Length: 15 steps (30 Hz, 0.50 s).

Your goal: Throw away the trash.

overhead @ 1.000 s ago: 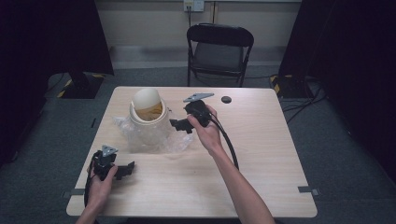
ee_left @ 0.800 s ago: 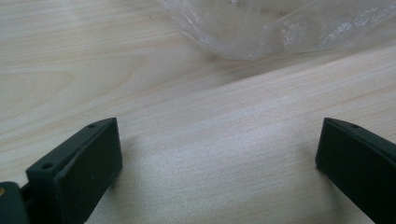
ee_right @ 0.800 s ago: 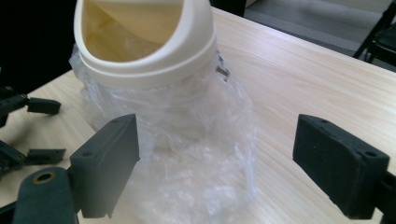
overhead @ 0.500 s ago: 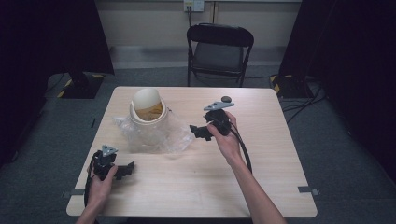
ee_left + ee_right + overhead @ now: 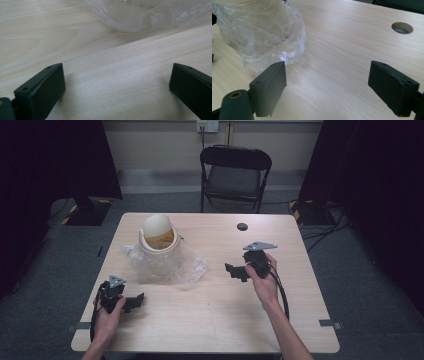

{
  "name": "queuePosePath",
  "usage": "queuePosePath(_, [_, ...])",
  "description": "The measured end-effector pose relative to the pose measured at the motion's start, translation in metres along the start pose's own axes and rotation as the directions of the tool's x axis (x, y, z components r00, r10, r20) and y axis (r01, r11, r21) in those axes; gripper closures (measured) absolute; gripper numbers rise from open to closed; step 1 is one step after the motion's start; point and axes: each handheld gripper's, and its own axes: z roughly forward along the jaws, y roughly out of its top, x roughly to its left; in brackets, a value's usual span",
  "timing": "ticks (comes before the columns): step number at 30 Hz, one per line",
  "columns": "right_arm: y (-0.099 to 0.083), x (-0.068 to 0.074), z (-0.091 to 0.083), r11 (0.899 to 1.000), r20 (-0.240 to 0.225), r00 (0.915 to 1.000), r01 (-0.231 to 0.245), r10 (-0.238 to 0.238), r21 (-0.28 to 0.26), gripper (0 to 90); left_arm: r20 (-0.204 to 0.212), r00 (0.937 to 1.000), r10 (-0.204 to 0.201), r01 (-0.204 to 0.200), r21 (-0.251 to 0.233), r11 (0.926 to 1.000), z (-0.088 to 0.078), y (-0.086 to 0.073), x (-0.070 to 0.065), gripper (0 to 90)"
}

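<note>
A cream round container (image 5: 158, 237) with its lid tilted open stands inside a crumpled clear plastic bag (image 5: 165, 262) on the left half of the wooden table (image 5: 210, 315). My right gripper (image 5: 234, 271) hovers right of the bag, jaws wide apart and pointing left at it; its own view shows the bag (image 5: 262, 35) just beyond the gripper (image 5: 327, 82). My left gripper (image 5: 134, 302) rests near the table's front left, open, aimed right; the bag's edge (image 5: 147, 15) lies ahead of the gripper (image 5: 117, 87). Nothing sits between either pair of jaws.
A round cable hole (image 5: 242, 226) is in the table's far middle, also seen as the hole (image 5: 402, 27). A black folding chair (image 5: 235, 172) stands behind the table. Black curtains hang on both sides.
My right gripper has drawn back from the container, moving right and toward the table's front, and now sits lower beside the bag. The left gripper has stayed put.
</note>
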Motion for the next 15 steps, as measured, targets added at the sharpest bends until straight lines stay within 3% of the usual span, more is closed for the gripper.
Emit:
queuePosePath(4, [-0.014, -0.008, -0.007, 0.999, -0.012, 0.9994, -0.031, 0.031, 0.014, 14.1, 0.000, 1.0000, 0.000, 0.000, 0.000, 1.0000, 0.000, 0.000, 0.000, 0.0])
queuePosePath(15, [-0.051, -0.038, -0.036, 0.997, 0.107, 0.9918, -0.073, 0.070, 0.025, 14.4, 0.003, 1.0000, -0.002, 0.002, -0.001, 1.0000, 0.001, 0.001, 0.000, 0.0])
